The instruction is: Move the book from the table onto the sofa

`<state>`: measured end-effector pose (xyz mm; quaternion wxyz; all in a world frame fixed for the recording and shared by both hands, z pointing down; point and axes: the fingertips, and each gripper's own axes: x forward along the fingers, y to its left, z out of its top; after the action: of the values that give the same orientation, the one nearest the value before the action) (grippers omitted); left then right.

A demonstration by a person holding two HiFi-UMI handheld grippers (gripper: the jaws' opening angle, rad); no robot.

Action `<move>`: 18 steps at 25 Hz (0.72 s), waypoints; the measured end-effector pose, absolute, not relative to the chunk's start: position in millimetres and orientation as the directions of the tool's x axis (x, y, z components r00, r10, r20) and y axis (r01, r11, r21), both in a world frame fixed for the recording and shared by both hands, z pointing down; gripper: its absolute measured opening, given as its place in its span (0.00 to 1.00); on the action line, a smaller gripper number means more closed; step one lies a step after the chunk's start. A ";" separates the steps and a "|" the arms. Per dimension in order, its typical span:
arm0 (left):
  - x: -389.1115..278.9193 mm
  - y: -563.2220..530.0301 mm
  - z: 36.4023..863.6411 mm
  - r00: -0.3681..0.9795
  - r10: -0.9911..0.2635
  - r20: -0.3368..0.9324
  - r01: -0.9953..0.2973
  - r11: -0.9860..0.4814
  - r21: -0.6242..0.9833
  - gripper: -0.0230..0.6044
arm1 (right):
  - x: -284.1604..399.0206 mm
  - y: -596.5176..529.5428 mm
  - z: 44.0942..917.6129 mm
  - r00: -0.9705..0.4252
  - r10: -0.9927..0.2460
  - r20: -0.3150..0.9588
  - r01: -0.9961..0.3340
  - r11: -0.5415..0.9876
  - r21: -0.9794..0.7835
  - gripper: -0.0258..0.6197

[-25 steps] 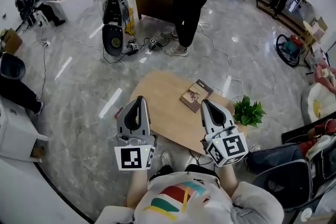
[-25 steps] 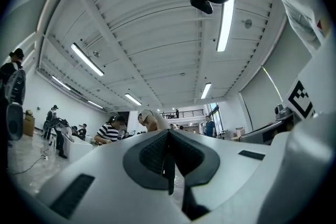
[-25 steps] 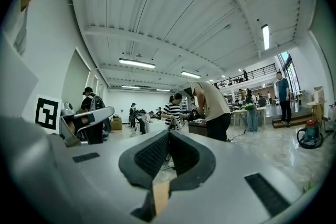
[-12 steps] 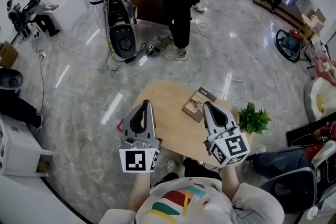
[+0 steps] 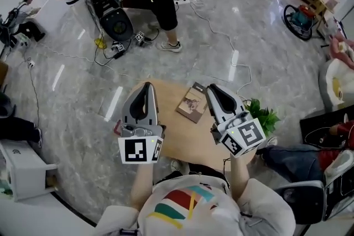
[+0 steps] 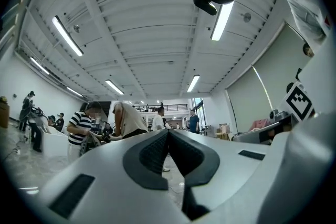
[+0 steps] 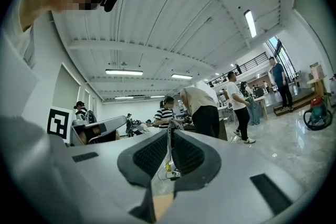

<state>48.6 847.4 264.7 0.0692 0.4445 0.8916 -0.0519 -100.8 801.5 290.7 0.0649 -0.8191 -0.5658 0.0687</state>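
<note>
— Grey polished floor, round wooden bench. Where is the book?
— Flat on the bench, centre frame, between the left gripper and right gripper. Both are clenched, empty.

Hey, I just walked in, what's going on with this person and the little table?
A person holds a left tool and a right tool over a small wooden table, both shut and empty. The book lies on the table between their tips, untouched, so moving it has not begun.
</note>
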 end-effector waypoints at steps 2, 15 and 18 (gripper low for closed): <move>22.5 865.1 269.5 -0.612 0.776 -0.154 0.788 0.615 -0.031 0.05 | -126.9 817.4 292.9 0.322 0.944 -0.067 0.924 -0.329 -0.194 0.22; -79.2 969.2 377.7 -0.653 0.757 -0.010 0.757 0.652 -0.048 0.05 | -222.8 953.9 432.4 0.436 0.886 0.159 0.892 -0.404 -0.202 0.50; -85.4 993.1 420.5 -0.653 0.757 0.034 0.756 0.654 -0.031 0.05 | -224.3 986.7 476.6 0.509 0.833 0.216 0.855 -0.459 -0.243 0.50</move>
<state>-85.4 993.1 420.5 -0.0221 0.4161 0.9090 -0.0071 -224.3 986.7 476.6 0.1614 -0.8535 -0.4944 -0.0332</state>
